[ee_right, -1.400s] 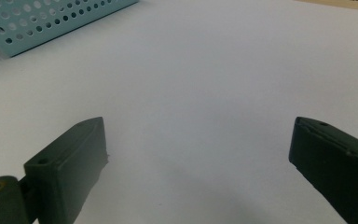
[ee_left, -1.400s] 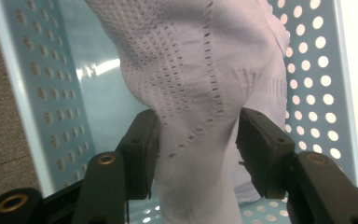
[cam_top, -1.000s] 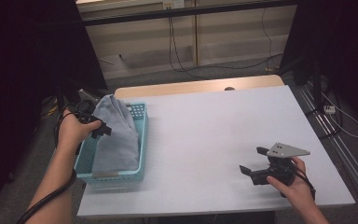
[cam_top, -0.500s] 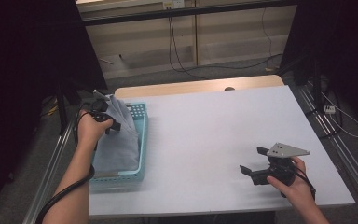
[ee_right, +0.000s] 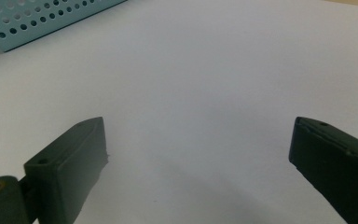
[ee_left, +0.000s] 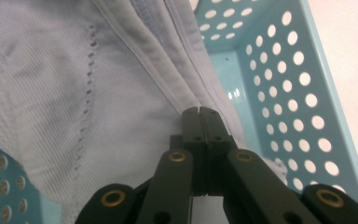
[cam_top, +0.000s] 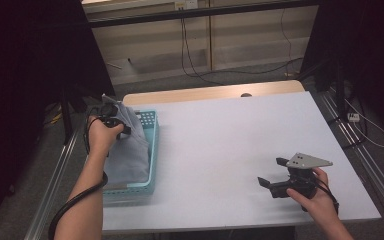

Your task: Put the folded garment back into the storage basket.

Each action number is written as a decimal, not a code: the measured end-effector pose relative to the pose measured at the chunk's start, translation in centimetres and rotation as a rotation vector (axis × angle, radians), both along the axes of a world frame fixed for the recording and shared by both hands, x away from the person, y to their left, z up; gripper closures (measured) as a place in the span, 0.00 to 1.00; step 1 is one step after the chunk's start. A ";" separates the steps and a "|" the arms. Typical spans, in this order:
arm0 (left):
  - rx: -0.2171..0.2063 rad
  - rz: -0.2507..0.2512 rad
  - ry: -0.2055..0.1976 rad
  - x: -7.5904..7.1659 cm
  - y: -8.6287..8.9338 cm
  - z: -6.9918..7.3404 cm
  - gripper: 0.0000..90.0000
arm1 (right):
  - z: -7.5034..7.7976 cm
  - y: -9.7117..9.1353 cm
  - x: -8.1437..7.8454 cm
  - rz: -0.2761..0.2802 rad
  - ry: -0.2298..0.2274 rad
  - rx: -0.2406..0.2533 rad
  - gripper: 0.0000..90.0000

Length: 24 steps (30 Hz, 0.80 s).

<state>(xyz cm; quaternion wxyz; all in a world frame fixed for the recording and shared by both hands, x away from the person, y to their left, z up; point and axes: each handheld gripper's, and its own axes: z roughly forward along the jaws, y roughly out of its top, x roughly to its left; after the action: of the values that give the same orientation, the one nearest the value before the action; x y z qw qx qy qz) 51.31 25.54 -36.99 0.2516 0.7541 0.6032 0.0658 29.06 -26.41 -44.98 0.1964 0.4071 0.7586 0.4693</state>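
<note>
A pale grey-blue cloth [cam_top: 129,147] lies heaped in a light blue perforated basket [cam_top: 153,150] at the table's left edge. My left gripper [cam_top: 122,128] is at the basket's far end, over the cloth. In the left gripper view the jaws meet tip to tip, my left gripper [ee_left: 200,112] shut on a stitched hem of the cloth [ee_left: 74,93], with the basket wall [ee_left: 284,93] behind. My right gripper [cam_top: 271,171] rests low at the table's near right, open, with bare table between its jaws in the right gripper view [ee_right: 198,158].
The white table [cam_top: 230,130] stretches between the basket and my right hand. A wooden strip [cam_top: 210,92] runs along its far edge. Metal rails flank both sides. The basket's corner [ee_right: 42,18] appears at the top left of the right gripper view.
My left hand has moved toward the basket's far end and lower, and the cloth's lifted peak went with it. The right hand has stayed where it was.
</note>
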 end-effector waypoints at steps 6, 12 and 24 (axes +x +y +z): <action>0.012 -0.008 -0.020 0.4 -0.4 -0.3 1.00 | 0.1 0.0 0.0 -0.001 -0.003 0.004 0.05; 0.017 -0.010 -0.022 0.7 -0.7 -0.9 1.00 | 0.0 -0.1 0.0 -0.001 0.002 0.001 0.05; 0.014 -0.011 -0.032 0.7 -0.8 -1.5 1.00 | -0.1 0.1 0.1 0.004 0.004 0.001 0.05</action>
<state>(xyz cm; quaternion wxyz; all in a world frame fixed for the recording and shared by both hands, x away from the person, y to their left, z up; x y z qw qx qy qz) 52.04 24.70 -38.47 0.2562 0.7579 0.5945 0.0808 29.14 -26.31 -45.04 0.1936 0.4065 0.7597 0.4692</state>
